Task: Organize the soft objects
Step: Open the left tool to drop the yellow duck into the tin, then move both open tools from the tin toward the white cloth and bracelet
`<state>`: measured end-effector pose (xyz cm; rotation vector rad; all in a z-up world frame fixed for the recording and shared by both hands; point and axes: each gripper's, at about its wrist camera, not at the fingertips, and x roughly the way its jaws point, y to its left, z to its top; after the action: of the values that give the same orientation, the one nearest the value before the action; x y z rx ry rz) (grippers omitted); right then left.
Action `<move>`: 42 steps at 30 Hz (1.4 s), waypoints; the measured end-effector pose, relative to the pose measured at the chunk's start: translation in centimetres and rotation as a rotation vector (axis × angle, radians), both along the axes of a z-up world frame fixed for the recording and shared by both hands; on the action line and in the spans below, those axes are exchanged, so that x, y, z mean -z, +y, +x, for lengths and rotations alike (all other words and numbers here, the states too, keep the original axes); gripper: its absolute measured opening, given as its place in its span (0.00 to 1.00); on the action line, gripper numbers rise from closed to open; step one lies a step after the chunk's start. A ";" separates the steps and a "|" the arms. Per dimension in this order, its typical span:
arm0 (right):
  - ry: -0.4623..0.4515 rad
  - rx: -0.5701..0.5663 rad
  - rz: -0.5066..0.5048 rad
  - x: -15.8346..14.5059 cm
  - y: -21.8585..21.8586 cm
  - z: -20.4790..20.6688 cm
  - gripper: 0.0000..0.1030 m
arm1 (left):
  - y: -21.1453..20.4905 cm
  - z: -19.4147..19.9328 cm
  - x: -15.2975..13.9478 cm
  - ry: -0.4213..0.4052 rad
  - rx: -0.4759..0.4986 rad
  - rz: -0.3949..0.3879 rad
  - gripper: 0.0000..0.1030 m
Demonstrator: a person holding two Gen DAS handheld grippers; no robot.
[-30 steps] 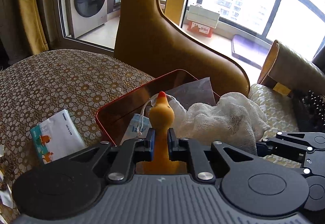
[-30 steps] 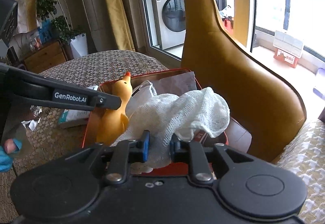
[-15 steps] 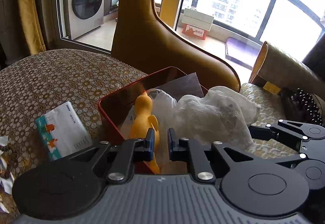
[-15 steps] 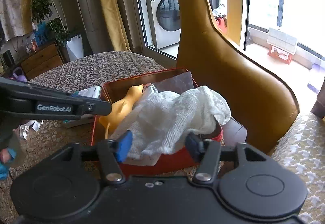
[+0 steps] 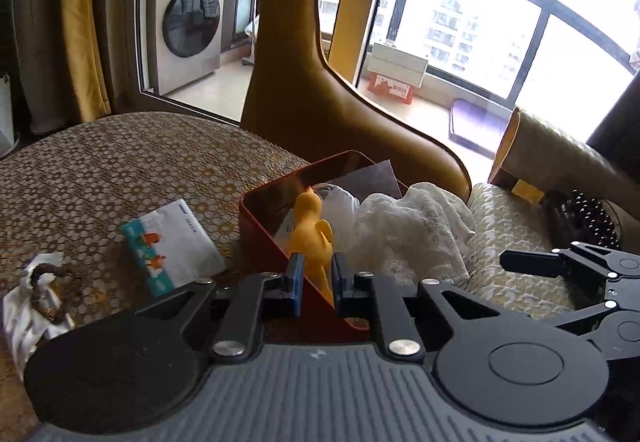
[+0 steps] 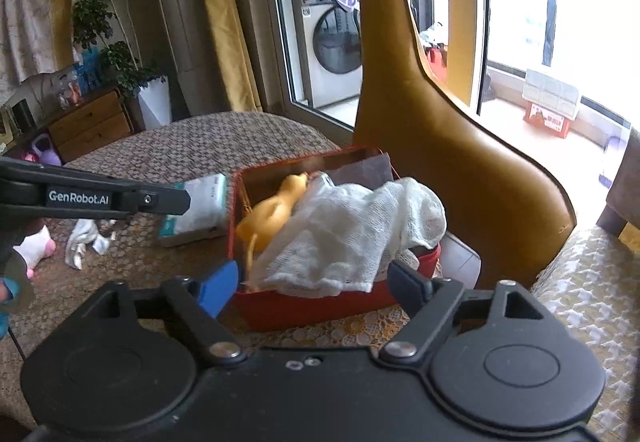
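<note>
Plant (image 6: pixel 108 13) in right view only

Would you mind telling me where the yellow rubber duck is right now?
The duck lies in the red box on its left side in both views, against the white cloth; the tissue pack lies outside, to the box's left.

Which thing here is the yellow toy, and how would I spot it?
Find the red box on the patterned tabletop, before the tan chair. The yellow rubber chicken lies inside, left of the white gauze cloth. It alone is smooth and bright yellow.
</note>
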<state>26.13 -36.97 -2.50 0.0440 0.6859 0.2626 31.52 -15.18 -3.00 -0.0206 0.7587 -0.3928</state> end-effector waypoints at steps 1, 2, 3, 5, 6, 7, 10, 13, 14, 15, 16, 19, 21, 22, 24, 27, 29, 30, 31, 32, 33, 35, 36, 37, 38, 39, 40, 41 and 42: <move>-0.009 -0.003 0.003 -0.3 0.2 -0.3 0.82 | 0.3 -0.4 -0.2 -0.005 -0.001 -0.003 0.13; -0.016 -0.006 0.006 -0.6 0.3 -0.6 0.82 | 0.6 -0.8 -0.4 -0.011 -0.002 -0.004 0.13; -0.022 -0.008 0.010 -0.9 0.5 -1.0 0.83 | 0.9 -1.3 -0.7 -0.017 -0.005 -0.005 0.13; -0.034 -0.015 0.019 -1.5 1.0 -1.7 0.84 | 1.6 -2.1 -1.0 -0.022 -0.012 -0.011 0.14; -0.041 -0.018 0.023 -1.8 1.2 -2.0 0.84 | 1.9 -2.5 -1.1 -0.024 -0.015 -0.015 0.14; -0.049 -0.022 0.027 -2.1 1.5 -2.4 0.84 | 2.4 -2.9 -1.3 -0.028 -0.016 -0.019 0.14; -0.075 -0.037 0.037 -2.9 2.5 -3.2 0.84 | 3.5 -4.4 -1.8 -0.047 -0.024 -0.016 0.14; -0.094 -0.066 0.047 -3.7 3.8 -3.9 0.84 | 4.7 -5.7 -2.4 -0.079 -0.042 0.014 0.14; -0.097 -0.077 0.050 -3.9 4.2 -4.1 0.84 | 5.1 -6.1 -2.5 -0.088 -0.046 0.020 0.14; -0.103 -0.091 0.052 -4.1 4.9 -4.3 0.84 | 5.5 -6.5 -2.7 -0.096 -0.049 0.023 0.14; -0.107 -0.104 0.049 -4.3 5.5 -4.4 0.84 | 6.1 -7.0 -2.8 -0.104 -0.055 0.027 0.14; -0.119 -0.141 0.039 -4.7 7.3 -5.0 0.84 | 7.6 -7.9 -3.0 -0.113 -0.067 0.031 0.14; -0.120 -0.163 0.037 -4.9 8.3 -5.3 0.84 | 8.7 -8.5 -2.9 -0.115 -0.082 0.033 0.14; -0.120 -0.173 0.036 -4.9 9.0 -5.4 0.84 | 9.4 -8.6 -2.8 -0.116 -0.088 0.035 0.14; -0.117 -0.190 0.031 -4.9 10.1 -5.4 0.84 | 10.5 -9.1 -2.7 -0.120 -0.102 0.038 0.14; -0.111 -0.216 0.028 -4.8 11.5 -5.4 0.84 | 12.5 -9.7 -2.3 -0.118 -0.127 0.039 0.14; -0.108 -0.230 0.027 -4.6 12.5 -5.6 0.84 | 13.8 -10.0 -1.9 -0.107 -0.144 0.030 0.15; -0.105 -0.240 0.025 -4.5 13.1 -5.5 0.84 | 14.6 -10.1 -1.6 -0.101 -0.154 0.024 0.23; -0.105 -0.246 0.023 -4.4 13.6 -5.5 0.84 | 15.2 -10.3 -1.4 -0.099 -0.162 0.020 0.37; -0.104 -0.253 0.021 -4.3 14.1 -5.6 0.84 | 15.8 -10.4 -1.2 -0.100 -0.171 0.018 0.46; -0.100 -0.261 0.020 -4.2 14.7 -5.4 0.84 | 16.3 -10.6 -1.0 -0.107 -0.181 0.016 0.62; -0.093 -0.274 0.020 -4.0 15.6 -5.0 0.84 | 17.3 -10.9 -0.7 -0.120 -0.197 0.020 0.64; -0.090 -0.279 0.020 -3.9 16.0 -5.0 0.84 | 17.6 -10.9 -0.5 -0.118 -0.203 0.025 0.64; -0.086 -0.285 0.018 -3.8 16.5 -4.7 0.84 | 18.0 -10.9 -0.3 -0.117 -0.210 0.026 0.64; -0.083 -0.290 0.017 -3.7 16.9 -4.4 0.84 | 18.4 -10.9 -0.1 -0.117 -0.220 0.027 0.66; -0.078 -0.295 0.017 -3.7 17.4 -4.0 0.84 | 18.8 -10.8 0.1 -0.118 -0.232 0.027 0.71; -0.072 -0.301 0.017 -3.6 17.8 -3.6 0.84 | 19.2 -10.7 0.3 -0.120 -0.244 0.025 0.77; -0.065 -0.305 0.017 -3.6 18.2 -3.2 0.84 | 19.6 -10.6 0.5 -0.123 -0.259 0.023 0.78; -0.054 -0.311 0.019 -3.6 18.7 -2.6 0.85 | 19.9 -10.5 0.8 -0.123 -0.271 0.022 0.80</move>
<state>23.56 -18.30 1.08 -0.0522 0.6349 0.5668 20.99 4.74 -3.75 -0.0768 0.6287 -0.1261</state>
